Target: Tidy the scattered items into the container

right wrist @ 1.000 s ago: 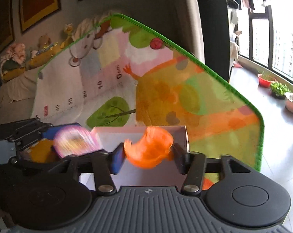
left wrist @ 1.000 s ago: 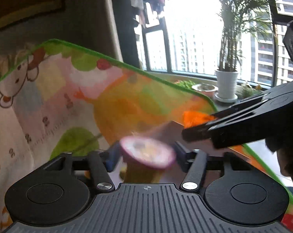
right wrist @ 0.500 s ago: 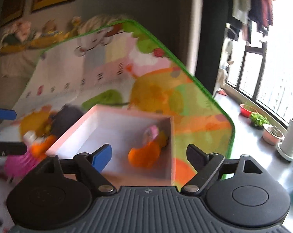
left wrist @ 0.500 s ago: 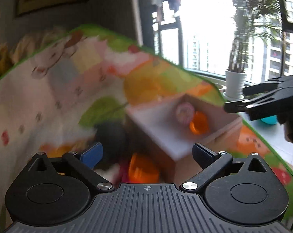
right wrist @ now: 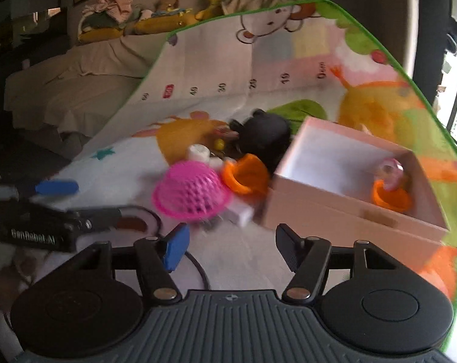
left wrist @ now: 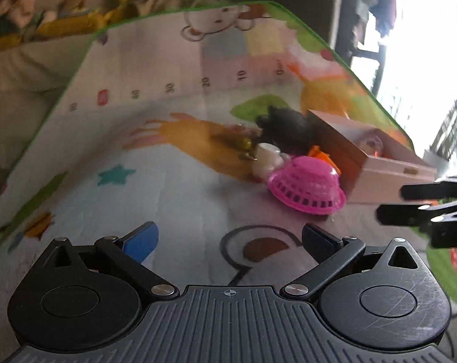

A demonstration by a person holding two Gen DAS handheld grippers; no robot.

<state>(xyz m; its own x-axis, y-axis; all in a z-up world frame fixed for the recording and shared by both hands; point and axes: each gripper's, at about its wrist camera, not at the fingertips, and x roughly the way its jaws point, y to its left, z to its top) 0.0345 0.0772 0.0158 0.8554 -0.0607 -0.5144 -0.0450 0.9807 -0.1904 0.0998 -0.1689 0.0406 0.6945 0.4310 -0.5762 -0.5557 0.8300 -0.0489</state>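
Left gripper [left wrist: 228, 239]: jaws spread wide, nothing between them; held low over the play mat [left wrist: 174, 187]. Its blue-tipped finger also shows at the left edge of the right wrist view.

Right gripper [right wrist: 228, 242]: jaws likewise spread, empty; its black fingers enter the left wrist view from the right edge.

Container: a pink cardboard box [right wrist: 343, 214], open at the top, resting on the mat ahead and to the right of both grippers. Inside, near its far right corner, lie an orange cup [right wrist: 390, 198] and a small pink-and-white toy [right wrist: 390, 171], touching one another.

Scattered items, all on the mat just left of the box:
- Pink plastic basket [right wrist: 190, 193], upside down, nearest to both grippers and directly ahead of the right one, slightly left of its centre line.
- Second orange cup [right wrist: 243, 175], on its side, between the basket and the box wall.
- White cup-like toy [right wrist: 199, 152], just behind the basket.
- Black rounded object [right wrist: 264, 134], behind the orange cup, close against the box's far left corner; its kind is unclear through blur.
- Small yellow-brown bits [right wrist: 219, 142] beside the black object, too blurred to identify.
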